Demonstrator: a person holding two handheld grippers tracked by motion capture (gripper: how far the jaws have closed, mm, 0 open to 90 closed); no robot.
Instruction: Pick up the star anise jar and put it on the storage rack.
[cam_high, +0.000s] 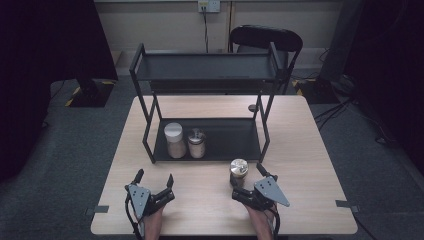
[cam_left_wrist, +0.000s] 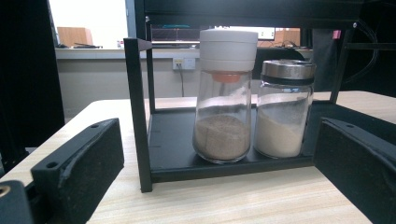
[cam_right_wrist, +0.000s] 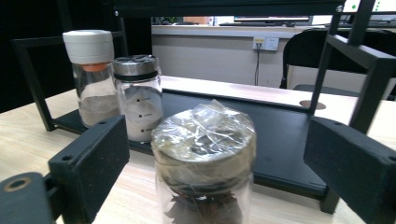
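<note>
The jar (cam_high: 239, 170) with the crinkled film over its metal lid stands on the bare tabletop, just off the front right corner of the rack's bottom shelf (cam_high: 225, 137) and toward the table's near edge. It holds something dark and spiky, star-shaped pieces perhaps, though the right gripper view cuts most of the glass off. The right gripper (cam_high: 246, 181) has its jaws spread on either side of the jar (cam_right_wrist: 204, 154), with a clear gap showing between each pad and the glass, so it has hold of nothing yet. To my eye this is the reach-and-grasp step: the jaws need to come in squarely on the glass below the lid, firmly enough not to slip on the smooth wall, and then the jar wants lifting over the shelf's front lip, most likely to join the others.

On the bottom shelf, toward its left end, two more jars stand side by side, nearly touching. The taller one (cam_left_wrist: 224, 93) has a white cap with an orange collar and a layer of brown powder in its bottom third. The shorter one (cam_left_wrist: 282, 109) has a steel lid and is about half full of a paler, cream-coloured powder. The rack's top shelf (cam_high: 205, 67) carries nothing I can see.

The left gripper (cam_high: 154, 179) rests near the table's front left corner, jaws wide open and empty, pointing at the two shelved jars.
</note>
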